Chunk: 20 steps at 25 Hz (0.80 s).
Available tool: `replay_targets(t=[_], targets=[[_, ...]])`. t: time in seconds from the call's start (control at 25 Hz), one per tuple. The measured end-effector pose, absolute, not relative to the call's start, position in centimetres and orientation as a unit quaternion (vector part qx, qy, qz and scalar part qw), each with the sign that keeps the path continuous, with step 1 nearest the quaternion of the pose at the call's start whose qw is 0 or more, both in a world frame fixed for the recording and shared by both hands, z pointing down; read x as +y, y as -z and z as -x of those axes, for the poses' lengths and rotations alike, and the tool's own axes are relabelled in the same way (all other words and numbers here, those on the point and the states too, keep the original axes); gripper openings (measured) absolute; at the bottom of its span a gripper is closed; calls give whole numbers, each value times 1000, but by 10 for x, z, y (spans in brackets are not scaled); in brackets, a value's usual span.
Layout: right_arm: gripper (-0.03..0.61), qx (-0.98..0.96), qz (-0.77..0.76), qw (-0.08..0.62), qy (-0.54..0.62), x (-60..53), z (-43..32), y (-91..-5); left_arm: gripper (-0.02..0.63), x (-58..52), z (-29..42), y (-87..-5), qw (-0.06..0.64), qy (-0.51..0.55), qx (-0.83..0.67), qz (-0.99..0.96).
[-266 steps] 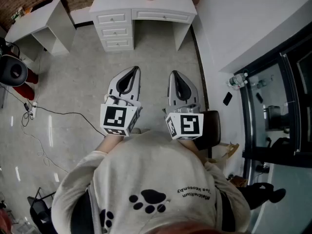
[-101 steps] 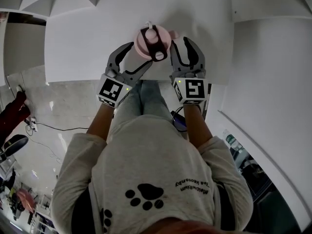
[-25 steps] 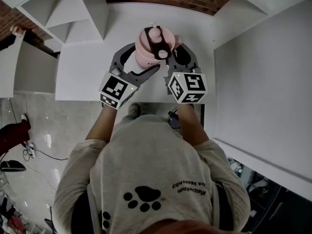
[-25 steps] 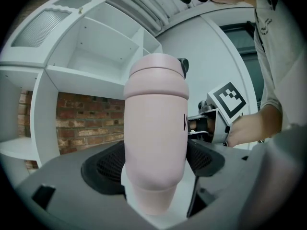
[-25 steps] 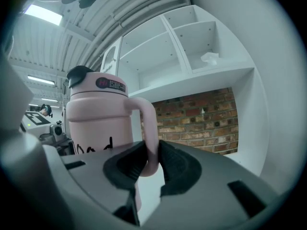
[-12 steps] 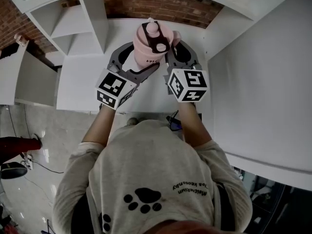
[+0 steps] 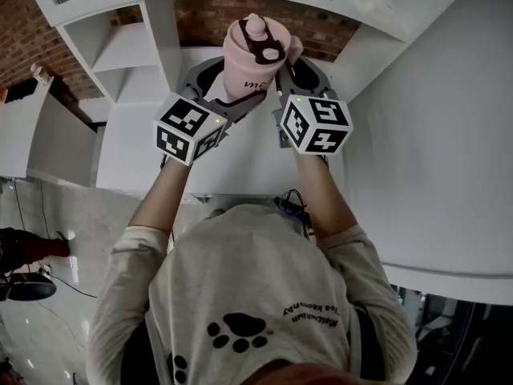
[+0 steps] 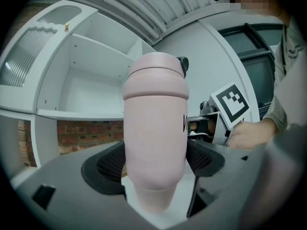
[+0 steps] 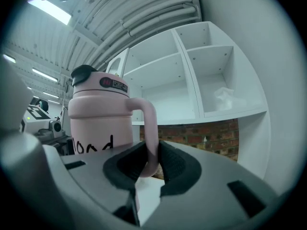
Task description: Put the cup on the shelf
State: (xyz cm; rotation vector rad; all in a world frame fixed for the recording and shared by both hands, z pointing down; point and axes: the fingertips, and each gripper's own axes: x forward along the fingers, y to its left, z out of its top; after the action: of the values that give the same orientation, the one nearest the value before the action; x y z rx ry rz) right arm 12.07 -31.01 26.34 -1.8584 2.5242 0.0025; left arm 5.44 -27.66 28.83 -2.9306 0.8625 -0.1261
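Against a second earlier: cup (image 7: 252, 62) and both hand-held grippers sat higher and closer under the head camera. The bench (image 7: 136, 147) had dropped further below them. More of the shelf (image 7: 120, 48) and of the brick wall (image 7: 210, 14) beneath it showed at the top of the head view. Four seconds earlier the cup was low over the bench, with both grippers already at its sides. Ten seconds earlier it stood far off on the bench and the grippers were empty.

Cup was upright and clear of the bench, held in front of the brick wall just below the shelf's open compartments. In the left gripper view its lid (image 8: 154, 63) came up level with the lower shelf compartment behind it.

Left hand-held gripper (image 8: 154, 166) was clamped on the cup's body. One pad pressed each side of the lower, narrowing part, and most of the body rose above the jaws.

Right hand-held gripper (image 9: 149, 166) was pinching the handle (image 9: 149, 128) near its lower end, both pads tight against it. The cup body stood left of and beyond the jaws in that view, lettering facing the camera.

In the head view the cup sat between the two grippers, ahead of their marker cubes (image 7: 186, 128), with the handle toward the right gripper. Both grippers pointed level toward the shelf.
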Motion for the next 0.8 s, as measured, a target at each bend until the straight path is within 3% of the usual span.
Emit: replay_targets(t=[0.8], targets=[[81, 802, 596, 25, -35, -330, -110, -186, 407, -300, -44, -214, 58, 26, 273, 960]])
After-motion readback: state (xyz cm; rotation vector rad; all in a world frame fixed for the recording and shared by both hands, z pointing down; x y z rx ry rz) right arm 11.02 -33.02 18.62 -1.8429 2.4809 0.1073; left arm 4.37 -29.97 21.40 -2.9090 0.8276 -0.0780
